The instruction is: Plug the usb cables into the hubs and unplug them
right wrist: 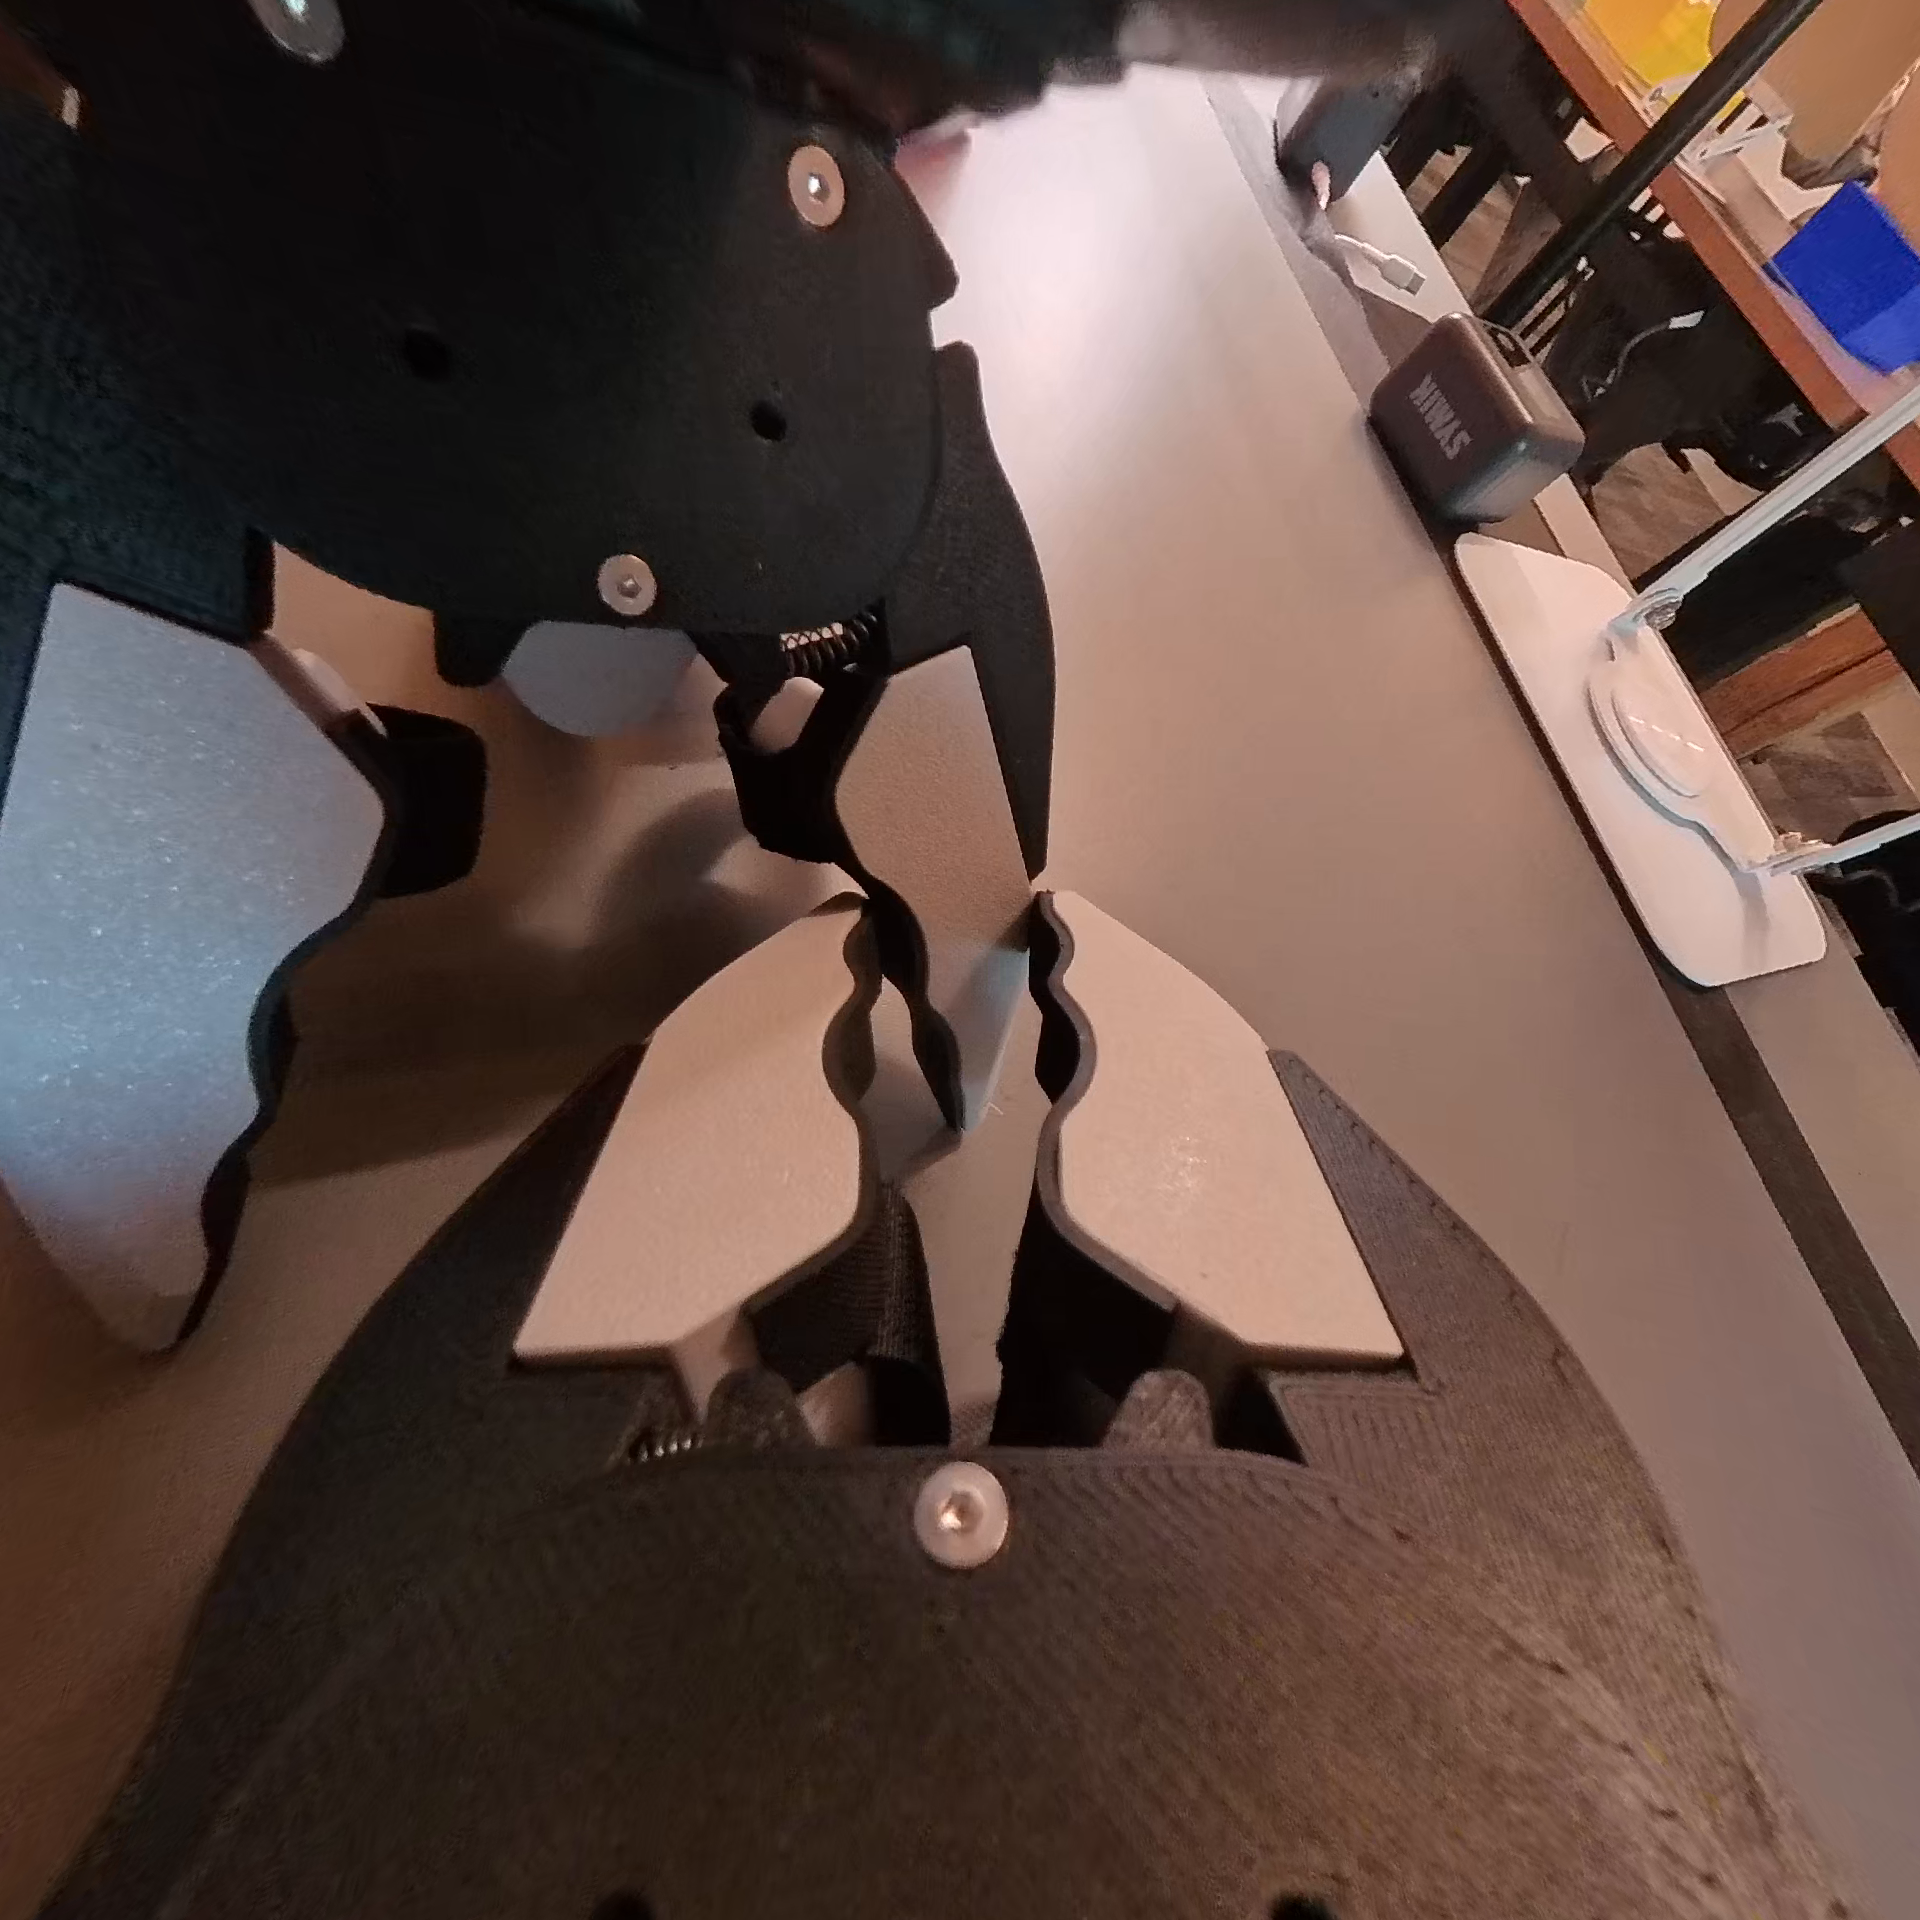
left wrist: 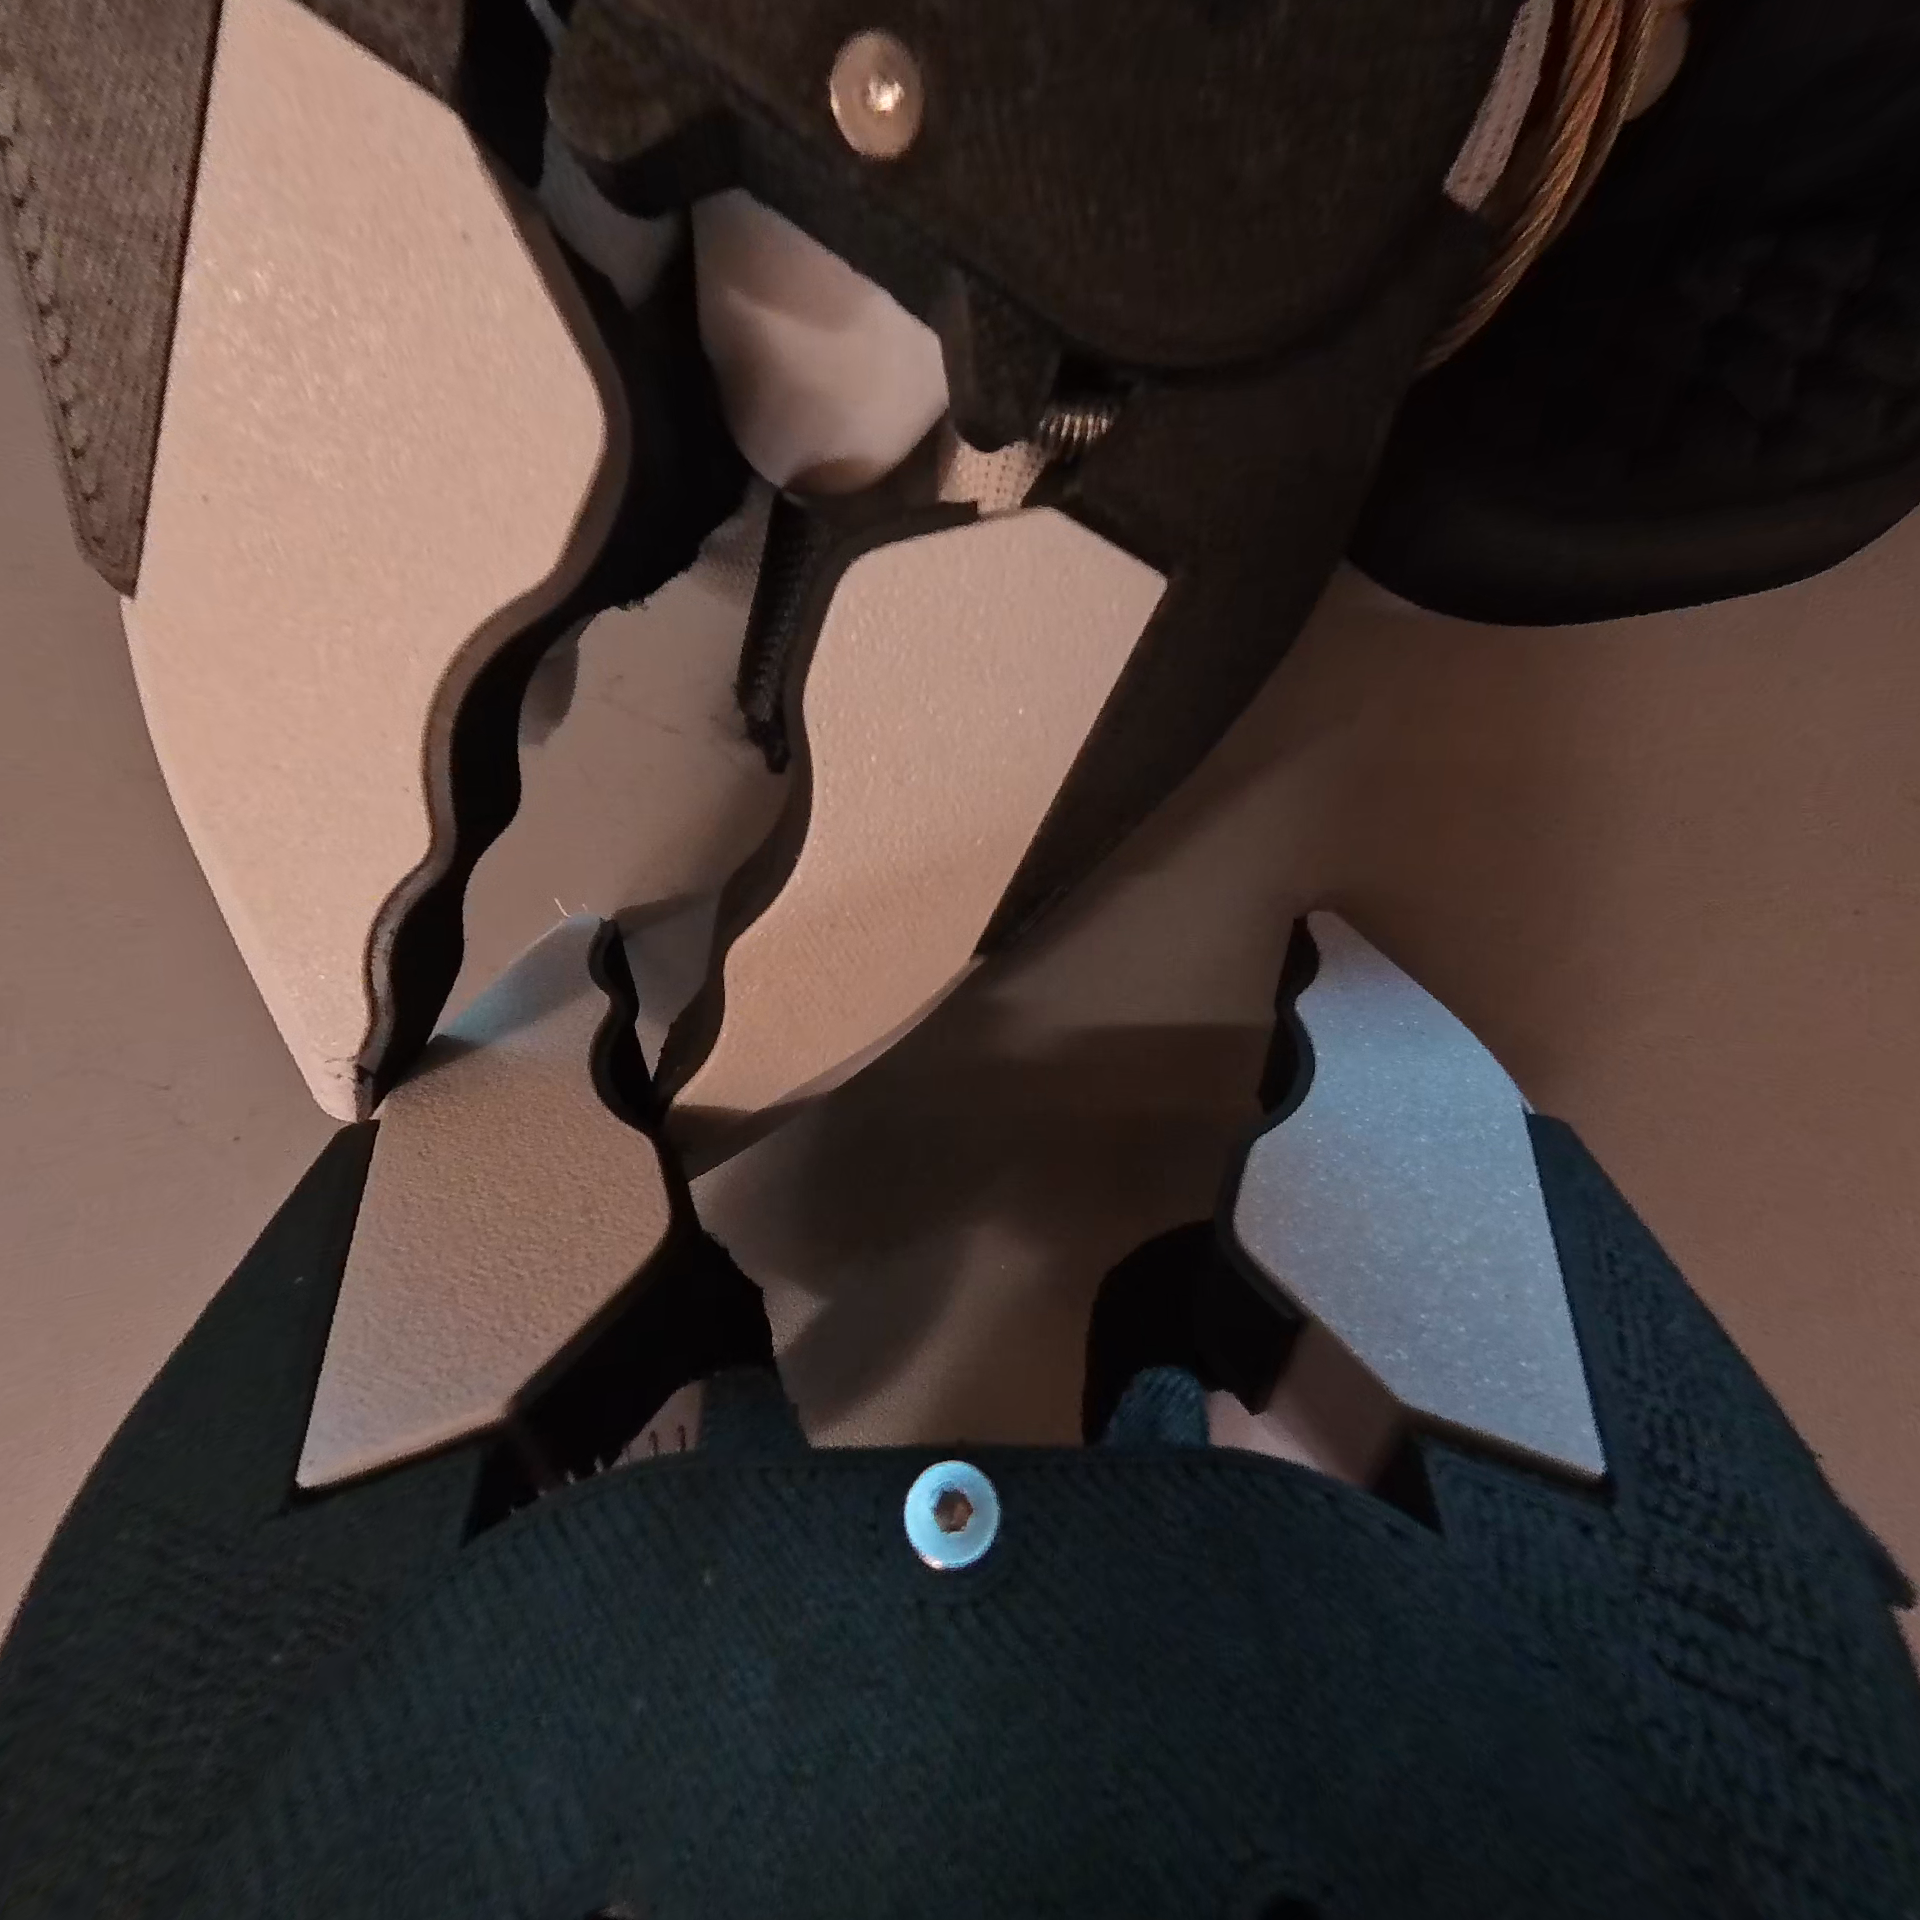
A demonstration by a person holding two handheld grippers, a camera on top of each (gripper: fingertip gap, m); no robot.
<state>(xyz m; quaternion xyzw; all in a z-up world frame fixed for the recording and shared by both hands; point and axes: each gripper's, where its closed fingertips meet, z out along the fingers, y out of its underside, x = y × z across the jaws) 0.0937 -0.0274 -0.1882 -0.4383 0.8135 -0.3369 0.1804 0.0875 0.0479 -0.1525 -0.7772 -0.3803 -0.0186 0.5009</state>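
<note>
Two claws tip to tip (left claw point(left wrist: 956, 1049) agape)

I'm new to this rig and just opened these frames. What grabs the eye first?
The two grippers meet tip to tip over the grey table. The right gripper has its narrowly spaced fingers on either side of one finger of the wide-open left gripper. Along the table's right edge sit a dark case and a white flat base.

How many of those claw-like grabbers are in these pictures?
2. The right gripper fills the bottom of the right wrist view; the left gripper, jaws wide, faces it, one finger between the right one's fingers.
</note>
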